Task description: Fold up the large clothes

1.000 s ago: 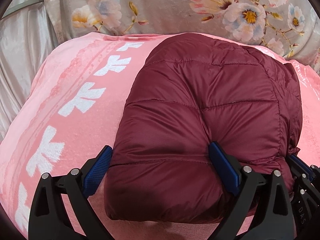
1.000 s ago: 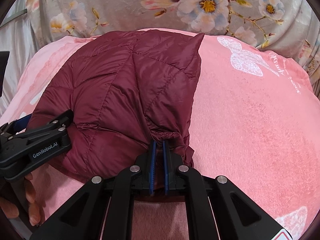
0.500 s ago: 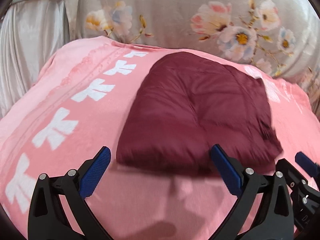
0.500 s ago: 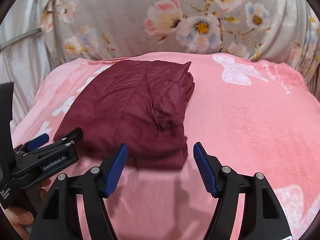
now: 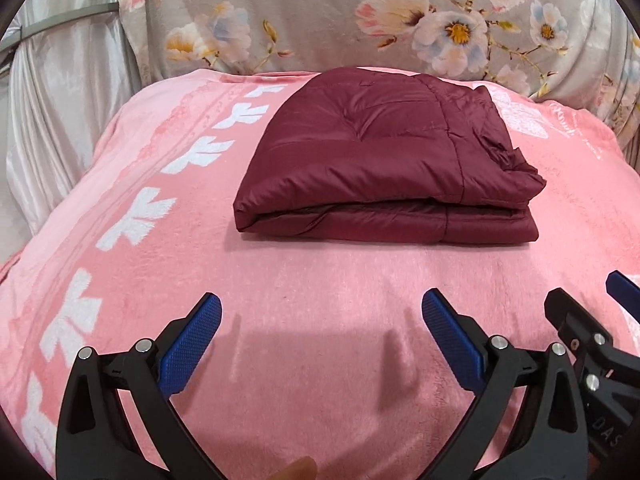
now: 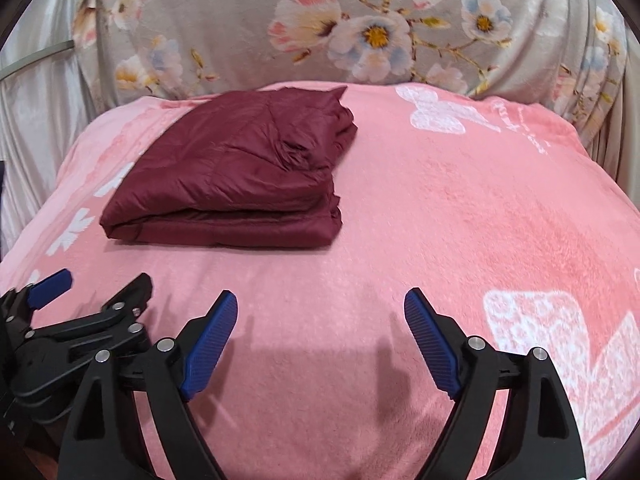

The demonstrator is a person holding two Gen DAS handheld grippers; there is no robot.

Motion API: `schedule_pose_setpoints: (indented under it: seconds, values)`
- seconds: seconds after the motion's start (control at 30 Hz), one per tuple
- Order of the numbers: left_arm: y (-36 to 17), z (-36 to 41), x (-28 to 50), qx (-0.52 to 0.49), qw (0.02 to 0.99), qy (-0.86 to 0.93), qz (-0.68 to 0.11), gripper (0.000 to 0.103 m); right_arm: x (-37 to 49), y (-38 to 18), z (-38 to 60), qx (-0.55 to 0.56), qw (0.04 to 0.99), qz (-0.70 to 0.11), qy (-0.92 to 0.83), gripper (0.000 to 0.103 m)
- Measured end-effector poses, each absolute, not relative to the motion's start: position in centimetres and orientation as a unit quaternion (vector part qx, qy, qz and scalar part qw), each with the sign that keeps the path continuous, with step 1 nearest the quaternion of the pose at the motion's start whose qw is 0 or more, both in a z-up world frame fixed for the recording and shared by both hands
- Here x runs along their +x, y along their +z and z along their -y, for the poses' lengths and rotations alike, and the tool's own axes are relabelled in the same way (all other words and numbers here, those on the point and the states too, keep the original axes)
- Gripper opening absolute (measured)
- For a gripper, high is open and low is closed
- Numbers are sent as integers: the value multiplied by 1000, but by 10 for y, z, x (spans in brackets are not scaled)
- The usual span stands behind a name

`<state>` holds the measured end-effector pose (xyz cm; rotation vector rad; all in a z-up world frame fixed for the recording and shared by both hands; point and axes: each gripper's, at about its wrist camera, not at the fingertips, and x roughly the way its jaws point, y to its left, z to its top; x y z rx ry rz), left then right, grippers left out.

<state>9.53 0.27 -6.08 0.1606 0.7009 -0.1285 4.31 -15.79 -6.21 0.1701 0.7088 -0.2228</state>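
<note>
Pink fleece blanket (image 5: 320,288) with white leaf prints, grey floral cloth (image 5: 320,20) draped behind, pale satin curtain (image 5: 60,92) at left

Left claw (image 5: 322,314) spread wide and empty, right claw (image 6: 320,310) likewise, side by side

Maroon quilted puffer jacket (image 5: 380,160) (image 6: 240,172) folded into a flat, roughly rectangular stack, layered fold edge facing near. Lies on the pink blanket (image 5: 320,300) toward the far side, bunched loose edges at right.
</note>
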Motion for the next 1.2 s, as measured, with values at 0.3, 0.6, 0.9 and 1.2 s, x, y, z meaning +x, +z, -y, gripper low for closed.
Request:
schedule_pose_setpoints:
  seconds: [0.3,0.6,0.9,1.2]
  values:
    - [-66,-1,98,86,930,-52,-355,98,41,-62,150,68,931,-341,-115,83]
    - [-65,-1,97,89,932,-48,-348,98,38,-60,148,62,933,-335,-120,83]
    - [-62,-1,92,87,936,-41,-338,98,37,-58,147,58,934,-330,-124,83]
    - [-60,-1,91,89,939,-39,-331,97,35,-56,148,56,936,-324,-124,83]
